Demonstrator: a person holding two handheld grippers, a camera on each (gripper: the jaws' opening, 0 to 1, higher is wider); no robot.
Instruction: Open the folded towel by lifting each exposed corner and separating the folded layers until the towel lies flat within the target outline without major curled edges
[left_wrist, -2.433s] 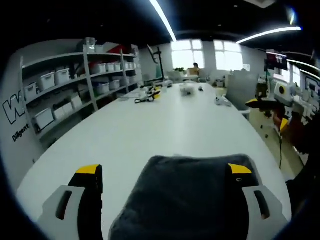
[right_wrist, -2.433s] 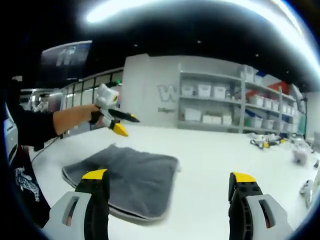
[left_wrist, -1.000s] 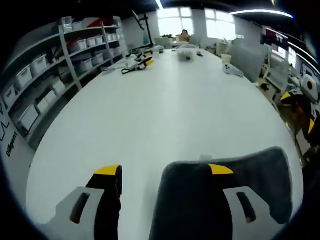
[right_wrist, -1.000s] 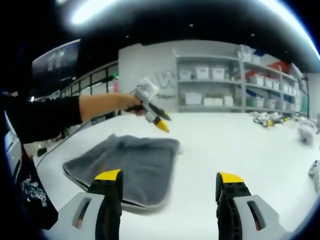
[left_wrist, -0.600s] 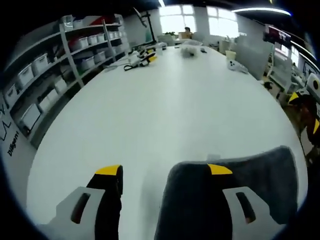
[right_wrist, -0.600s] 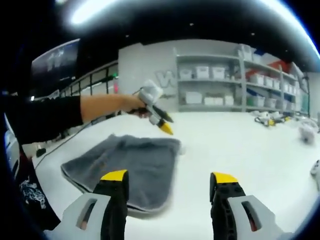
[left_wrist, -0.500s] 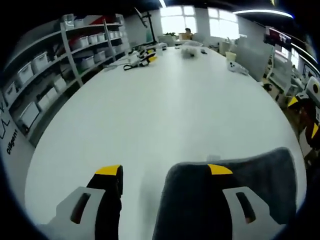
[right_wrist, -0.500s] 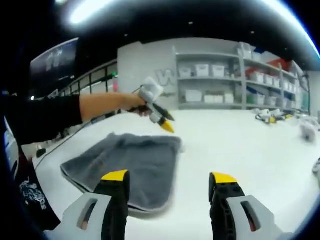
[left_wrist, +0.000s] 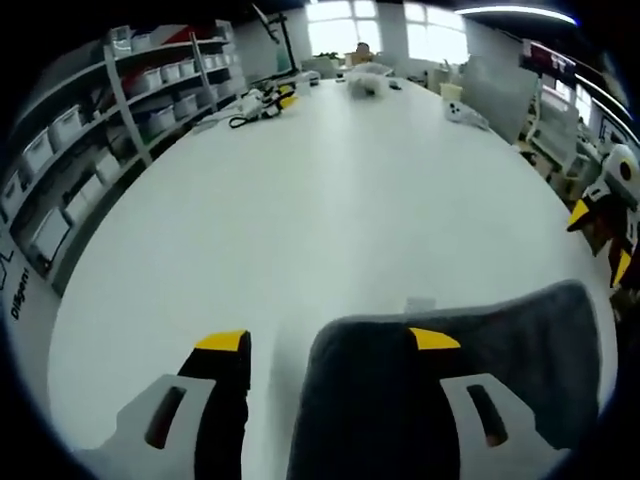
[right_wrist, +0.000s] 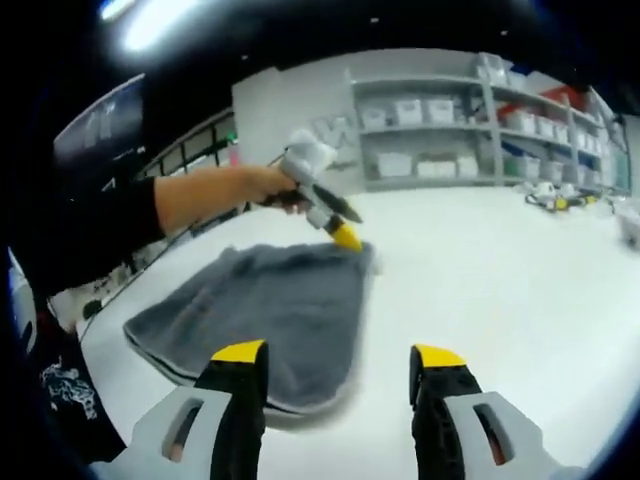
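A dark grey folded towel (right_wrist: 265, 300) lies on the white table (right_wrist: 500, 290) near its front edge. In the left gripper view the towel (left_wrist: 480, 375) runs under my right jaw, and its far left corner sits between the jaws. A small white tag (left_wrist: 418, 303) sticks out at its far edge. My left gripper (left_wrist: 328, 342) is open just above that corner. From the right gripper view, a hand holds the left gripper (right_wrist: 348, 226) low over the towel's far corner. My right gripper (right_wrist: 338, 354) is open, with the towel's near edge by its left jaw. The right gripper (left_wrist: 600, 240) also shows at the table's right side.
Shelves with white bins (left_wrist: 90, 130) line the left wall. Cables and small items (left_wrist: 262, 98) lie at the table's far end, near bright windows. A person's dark sleeve (right_wrist: 90, 235) reaches in from the left. Bare tabletop (left_wrist: 330, 200) stretches beyond the towel.
The left gripper has dropped and moved to the towel's far corner. The right gripper's jaws have narrowed somewhat and the view has come closer to the towel.
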